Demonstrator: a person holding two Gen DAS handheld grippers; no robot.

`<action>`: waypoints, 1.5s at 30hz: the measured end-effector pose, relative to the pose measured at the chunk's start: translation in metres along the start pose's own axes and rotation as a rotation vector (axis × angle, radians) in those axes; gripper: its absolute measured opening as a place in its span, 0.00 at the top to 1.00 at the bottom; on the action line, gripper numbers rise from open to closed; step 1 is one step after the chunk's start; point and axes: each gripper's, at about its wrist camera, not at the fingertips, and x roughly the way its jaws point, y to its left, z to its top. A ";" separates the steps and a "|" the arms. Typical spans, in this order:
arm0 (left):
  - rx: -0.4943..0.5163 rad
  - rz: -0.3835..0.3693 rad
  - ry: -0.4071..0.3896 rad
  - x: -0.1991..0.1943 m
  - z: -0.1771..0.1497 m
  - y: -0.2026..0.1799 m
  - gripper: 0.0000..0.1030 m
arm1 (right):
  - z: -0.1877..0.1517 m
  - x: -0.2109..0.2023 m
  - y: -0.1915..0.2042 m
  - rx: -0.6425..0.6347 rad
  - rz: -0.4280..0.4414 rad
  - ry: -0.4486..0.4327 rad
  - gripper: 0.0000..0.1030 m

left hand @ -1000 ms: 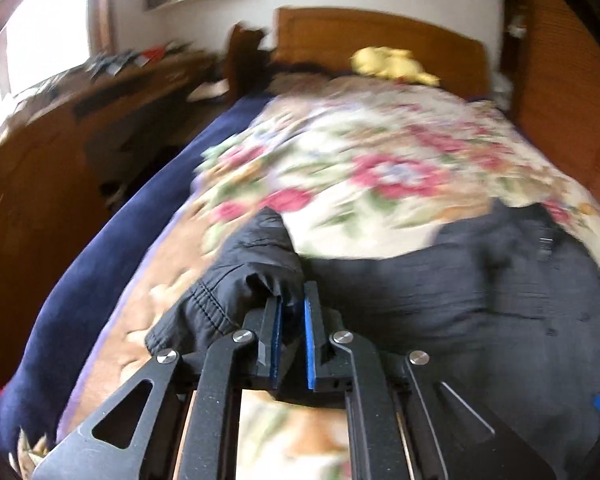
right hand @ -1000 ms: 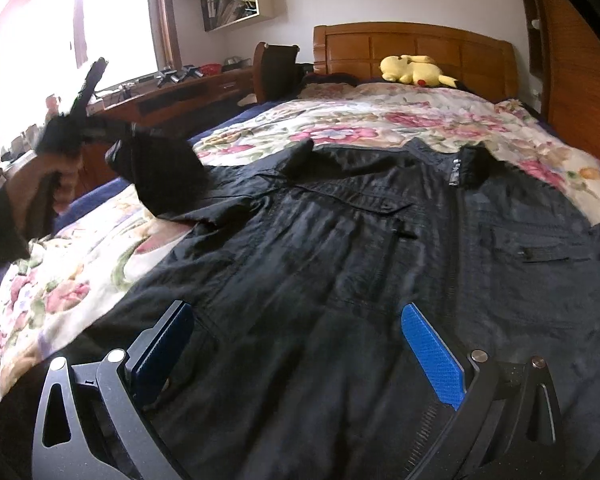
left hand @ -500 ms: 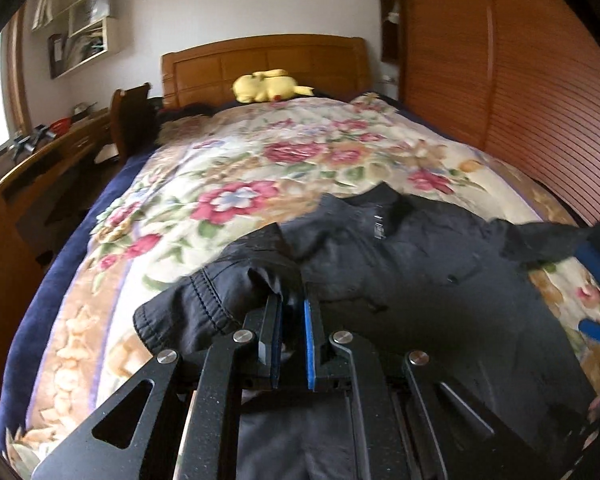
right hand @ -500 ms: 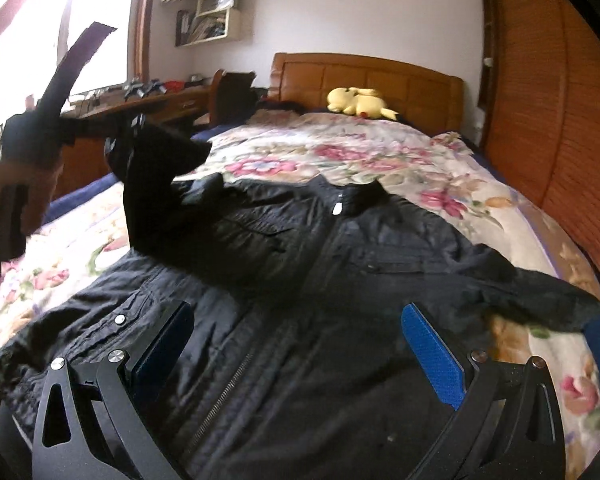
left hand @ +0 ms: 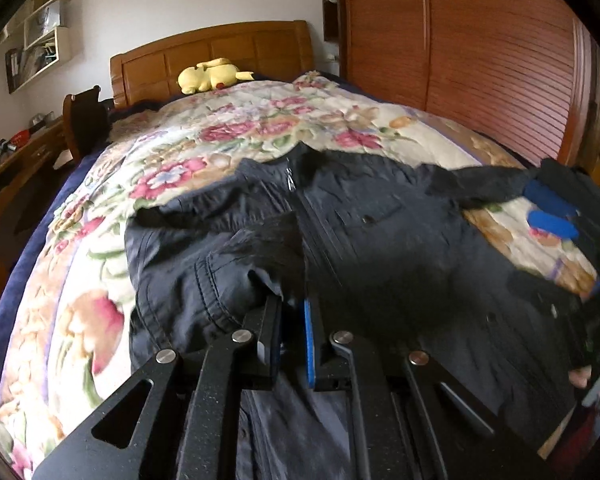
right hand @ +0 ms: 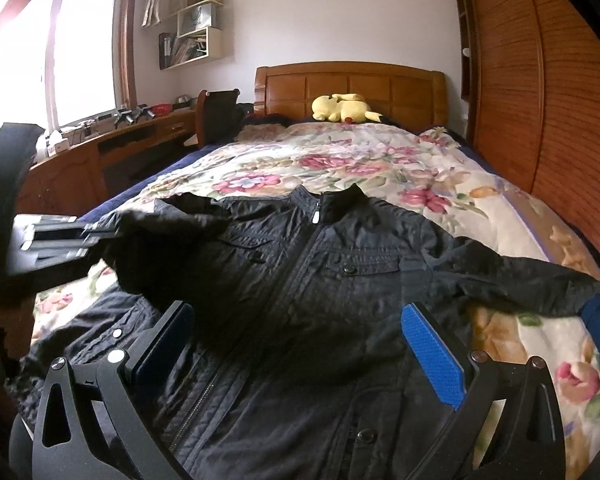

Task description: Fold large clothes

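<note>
A black zip-front jacket (right hand: 320, 280) lies front up on the floral bedspread (right hand: 340, 168), collar toward the headboard. My left gripper (left hand: 293, 308) is shut on the jacket's left sleeve cuff (left hand: 220, 276) and holds it over the jacket's left chest; it also shows at the left of the right wrist view (right hand: 100, 236). My right gripper (right hand: 296, 340) is open and empty, low over the jacket's lower front. The jacket's other sleeve (right hand: 520, 276) stretches out to the right. The right gripper's blue pads (left hand: 548, 208) show at the right of the left wrist view.
A yellow plush toy (right hand: 344, 108) lies by the wooden headboard (right hand: 348, 80). A wooden desk (right hand: 100, 148) with small items and a chair (right hand: 216, 116) stand left of the bed. A slatted wooden wardrobe (right hand: 540, 120) runs along the right side.
My left gripper has carried the sleeve cuff from the bed's left side inward over the jacket front. My right gripper has shifted right, so the jacket now sits centred before it.
</note>
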 end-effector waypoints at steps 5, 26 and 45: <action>0.000 0.021 0.024 -0.012 -0.026 -0.003 0.90 | 0.003 0.007 0.002 -0.003 -0.004 0.018 0.00; -0.209 0.117 -0.033 -0.084 -0.128 0.074 0.35 | 0.007 0.050 0.051 -0.099 0.163 0.120 0.00; -0.291 0.212 -0.027 -0.117 -0.175 0.103 0.25 | -0.010 0.119 0.143 -0.371 0.278 0.261 0.44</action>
